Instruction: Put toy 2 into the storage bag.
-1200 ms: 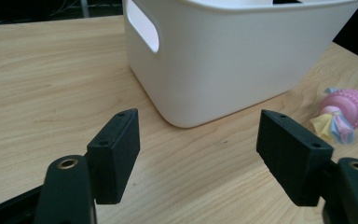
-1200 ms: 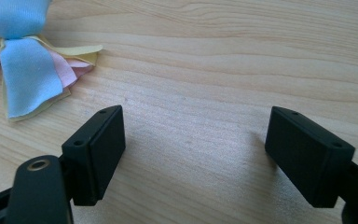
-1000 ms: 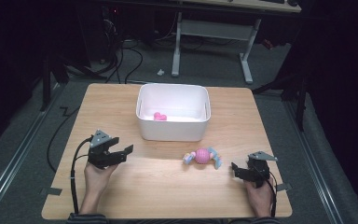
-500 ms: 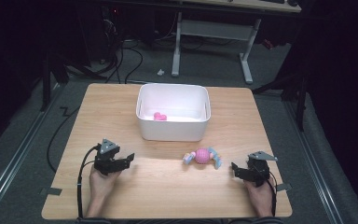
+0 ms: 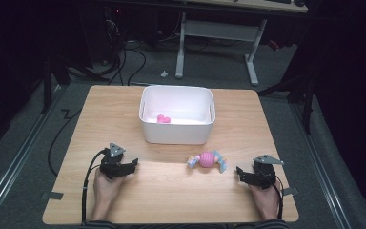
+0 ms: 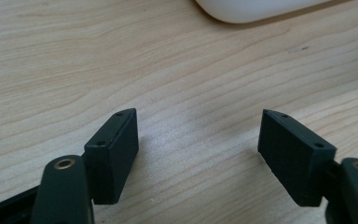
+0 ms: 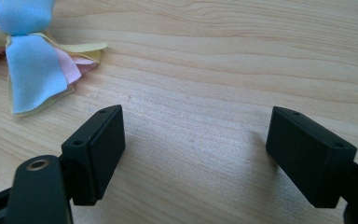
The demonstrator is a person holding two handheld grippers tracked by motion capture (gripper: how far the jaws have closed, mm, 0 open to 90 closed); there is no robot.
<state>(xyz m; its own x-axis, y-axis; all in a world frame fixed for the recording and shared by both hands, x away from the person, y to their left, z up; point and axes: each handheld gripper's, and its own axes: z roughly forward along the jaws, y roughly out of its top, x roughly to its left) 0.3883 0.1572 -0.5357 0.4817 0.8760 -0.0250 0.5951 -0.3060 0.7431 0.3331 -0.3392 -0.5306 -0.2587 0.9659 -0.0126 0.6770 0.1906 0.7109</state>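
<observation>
A white bin [image 5: 176,133] stands at the middle of the wooden table [image 5: 171,191], with a small pink thing [image 5: 163,119] lying inside it. In front of the bin lies a pink ball toy [image 5: 206,160] with blue, yellow and pink ribbons [image 7: 30,70]. My left gripper [image 5: 133,165] rests low on the table at the near left, pointing right, open [image 6: 199,114] over bare wood. My right gripper [image 5: 239,173] sits at the near right, pointing left toward the toy, open [image 7: 196,109] with nothing between its jaws. The ribbons lie just beyond its left jaw.
The bin's rounded corner [image 6: 256,9] is ahead of the left gripper. Bare wood stretches between the two grippers along the near edge. Beyond the table are a dark floor with cables [image 5: 124,57] and the legs of a white desk [image 5: 219,33].
My left hand has sunk toward the tabletop and come a little nearer the front edge. The right hand, the toy and the bin have not moved.
</observation>
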